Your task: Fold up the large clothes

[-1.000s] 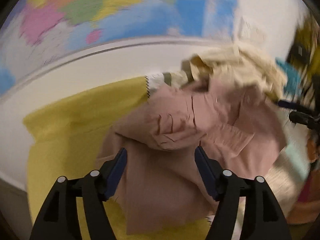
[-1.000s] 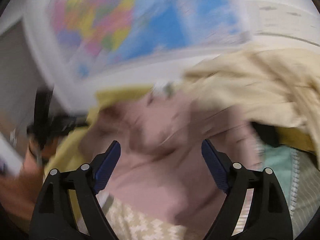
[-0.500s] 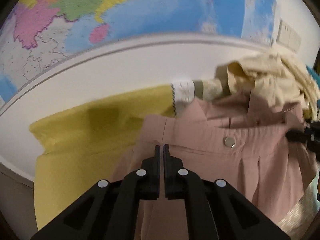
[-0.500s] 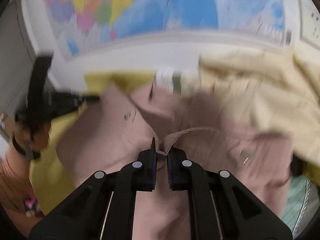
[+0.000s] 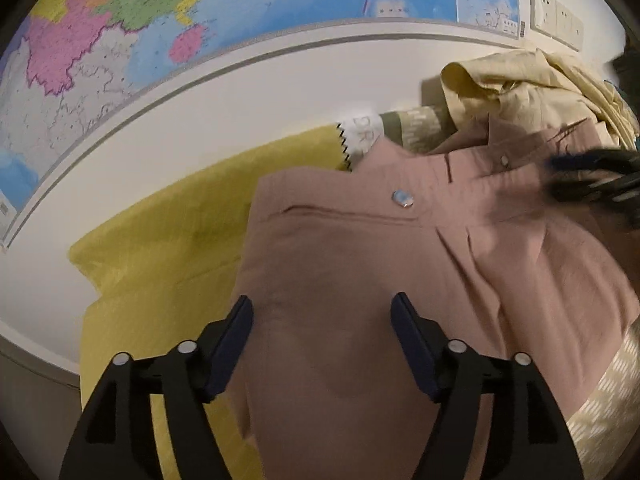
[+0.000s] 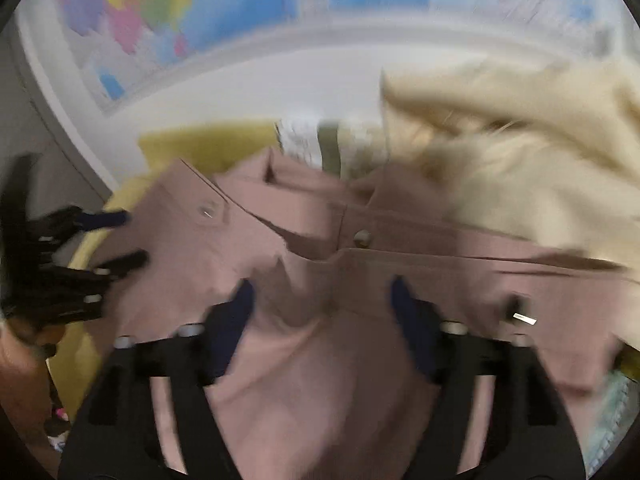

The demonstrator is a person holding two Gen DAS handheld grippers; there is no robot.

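A dusty-pink garment (image 5: 360, 248) with a waistband and a metal button (image 5: 402, 198) lies spread on a yellow cloth (image 5: 168, 240). My left gripper (image 5: 322, 304) hovers just over its near part. Its jaws are opening and the pads stand wide apart, with pink fabric below and none pinched. The right wrist view is blurred. There my right gripper (image 6: 322, 286) is over the same pink garment (image 6: 280, 232), jaws opening and pads clear of the fabric. Each gripper shows in the other's view: the right gripper (image 5: 592, 176) at the right edge, the left gripper (image 6: 108, 236) at the left.
A crumpled cream garment (image 5: 520, 84) is piled at the back right, overlapping the pink one. A patterned cloth (image 5: 404, 128) lies under it. A world map (image 5: 200, 20) and wall sockets (image 5: 556, 16) are on the wall behind. A hand (image 6: 20, 356) shows at the left.
Both grippers went from open to shut on the pink fabric half a second ago and are open again now. The pink garment went from bunched to lying flatter, waistband stretched out.
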